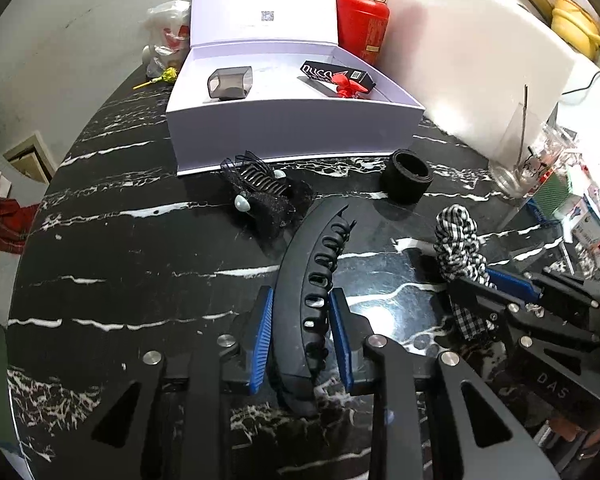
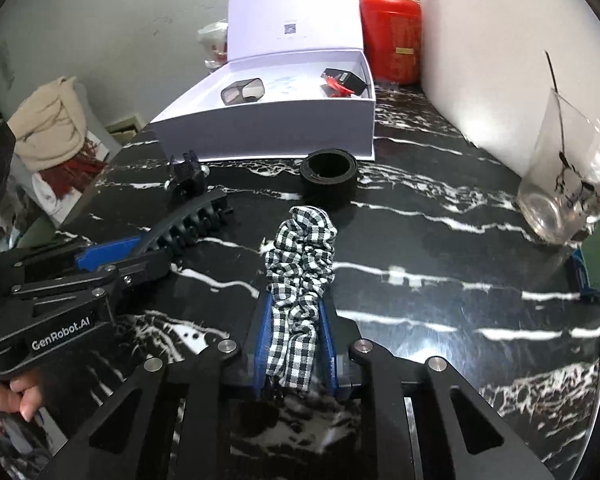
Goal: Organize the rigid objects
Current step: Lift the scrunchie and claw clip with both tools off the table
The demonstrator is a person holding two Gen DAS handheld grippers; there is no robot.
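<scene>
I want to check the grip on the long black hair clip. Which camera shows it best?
The left wrist view: the long black hair clip runs lengthwise between the left gripper jaws, teeth visible. The right wrist view shows only its far end, side-on, past the gripper.

both tools are held low and level, side by side, pointing forward. the left tool (image 1: 302, 336) has its blue pads (image 1: 261, 344) closed on a long black clip. the right tool (image 2: 294, 344) grips checked fabric between its pads; bare fingers (image 2: 24, 394) wrap a handle.
</scene>
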